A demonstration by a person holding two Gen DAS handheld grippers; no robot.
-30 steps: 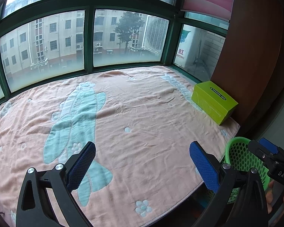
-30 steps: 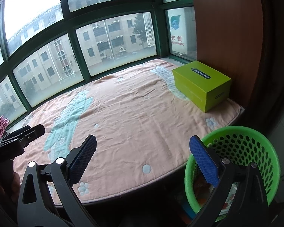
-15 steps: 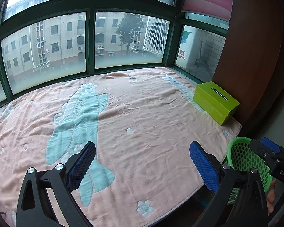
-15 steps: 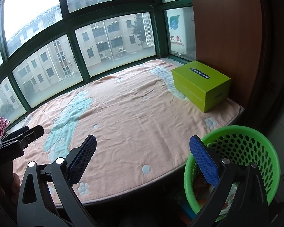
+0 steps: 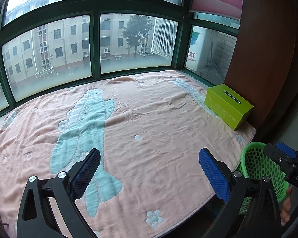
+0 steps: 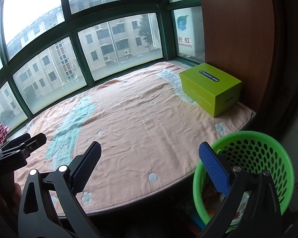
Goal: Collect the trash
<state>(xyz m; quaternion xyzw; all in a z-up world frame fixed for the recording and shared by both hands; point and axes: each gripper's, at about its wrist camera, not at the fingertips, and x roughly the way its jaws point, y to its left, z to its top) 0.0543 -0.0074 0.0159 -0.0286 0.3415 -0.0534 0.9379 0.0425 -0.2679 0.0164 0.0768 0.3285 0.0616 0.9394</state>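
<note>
A green perforated trash basket (image 6: 248, 164) stands on the floor below the front right edge of the bay-window ledge, with some wrappers (image 6: 238, 214) at its bottom; it also shows in the left wrist view (image 5: 254, 162). My left gripper (image 5: 149, 170) is open and empty above the front of the pink blanket (image 5: 149, 123). My right gripper (image 6: 149, 166) is open and empty, its right finger over the basket's rim. Each gripper shows in the other's view: the right one (image 5: 284, 158), the left one (image 6: 21, 146). No loose trash shows on the blanket.
A lime-green box (image 6: 210, 87) sits on the blanket at the far right, against a brown wood panel (image 6: 236, 39); the box also shows in the left wrist view (image 5: 228, 105). Green-framed windows (image 5: 97, 43) close off the back. Pink-patterned sticks (image 6: 0, 134) stand at the far left.
Both grippers have drawn back and risen slightly; the blanket and box look a little farther away. Both stay open and empty.
</note>
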